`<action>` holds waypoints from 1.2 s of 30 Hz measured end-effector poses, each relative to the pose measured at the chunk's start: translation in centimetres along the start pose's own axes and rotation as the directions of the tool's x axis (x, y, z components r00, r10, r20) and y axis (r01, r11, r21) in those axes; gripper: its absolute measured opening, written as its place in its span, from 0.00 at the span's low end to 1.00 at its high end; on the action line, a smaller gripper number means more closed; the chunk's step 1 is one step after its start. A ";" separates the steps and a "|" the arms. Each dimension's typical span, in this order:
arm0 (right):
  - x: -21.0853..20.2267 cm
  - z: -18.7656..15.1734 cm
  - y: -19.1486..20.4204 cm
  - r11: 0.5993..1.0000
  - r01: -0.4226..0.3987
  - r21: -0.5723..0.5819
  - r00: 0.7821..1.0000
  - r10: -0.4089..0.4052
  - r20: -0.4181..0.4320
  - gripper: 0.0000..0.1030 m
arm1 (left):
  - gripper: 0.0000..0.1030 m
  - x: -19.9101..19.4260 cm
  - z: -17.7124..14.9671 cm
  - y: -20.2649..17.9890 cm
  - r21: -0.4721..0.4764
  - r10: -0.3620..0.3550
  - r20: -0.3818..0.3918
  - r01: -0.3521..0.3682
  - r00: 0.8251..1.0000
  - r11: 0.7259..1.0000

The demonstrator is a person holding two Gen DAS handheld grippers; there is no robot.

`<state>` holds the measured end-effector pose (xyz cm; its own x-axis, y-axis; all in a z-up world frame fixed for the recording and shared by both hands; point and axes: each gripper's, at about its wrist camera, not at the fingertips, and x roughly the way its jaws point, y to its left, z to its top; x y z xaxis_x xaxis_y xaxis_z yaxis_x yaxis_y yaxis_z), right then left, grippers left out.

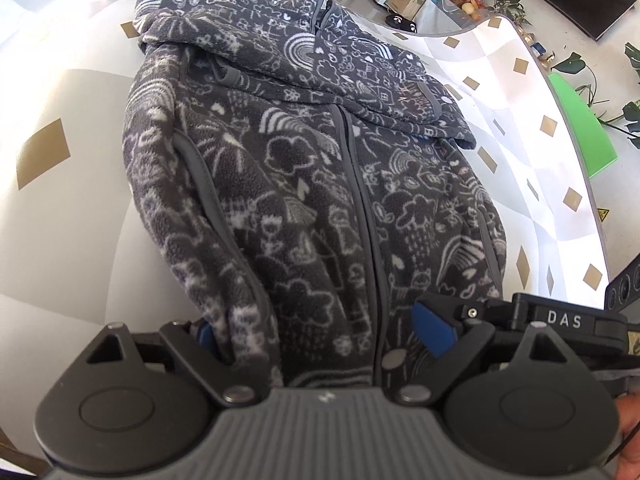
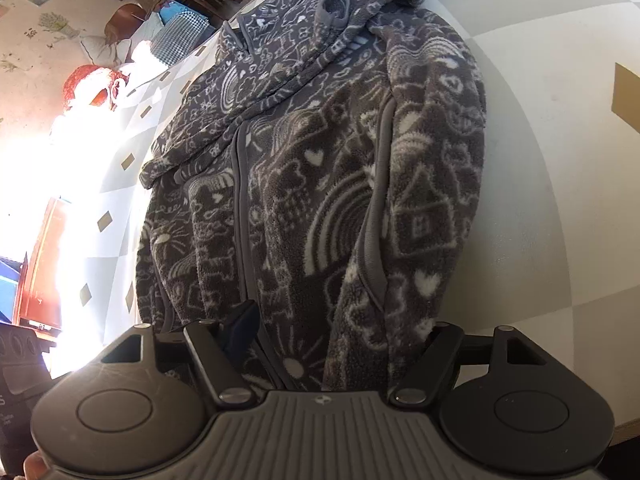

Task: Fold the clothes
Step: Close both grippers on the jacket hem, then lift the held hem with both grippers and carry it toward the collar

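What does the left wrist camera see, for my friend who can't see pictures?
A dark grey fleece hooded jacket with white doodle drawings lies zipped up on a white and grey checked tablecloth with gold diamonds, its hood at the far end. The left hand-held gripper straddles the jacket's near hem with its jaws apart.

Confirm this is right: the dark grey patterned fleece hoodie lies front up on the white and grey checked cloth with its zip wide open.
Not quite. The dark grey patterned fleece hoodie does lie front up on the white and grey checked cloth, but its zip is closed along the front, as the left wrist view shows.
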<state>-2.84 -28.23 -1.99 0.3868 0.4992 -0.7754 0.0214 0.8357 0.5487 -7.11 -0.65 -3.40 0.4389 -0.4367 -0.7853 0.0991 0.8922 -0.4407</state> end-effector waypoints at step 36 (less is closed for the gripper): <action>-4.2 3.9 4.7 0.987 -0.064 -0.148 0.997 0.071 0.043 0.25 | 0.49 -2.9 3.9 0.2 -0.115 -0.046 0.081 0.056 0.996 0.992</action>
<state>-0.77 -27.29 5.05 0.4269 0.5473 -0.7199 -0.1398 0.8265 0.5453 -4.85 1.25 0.48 0.5047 -0.4668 -0.7262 0.0196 0.8472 -0.5310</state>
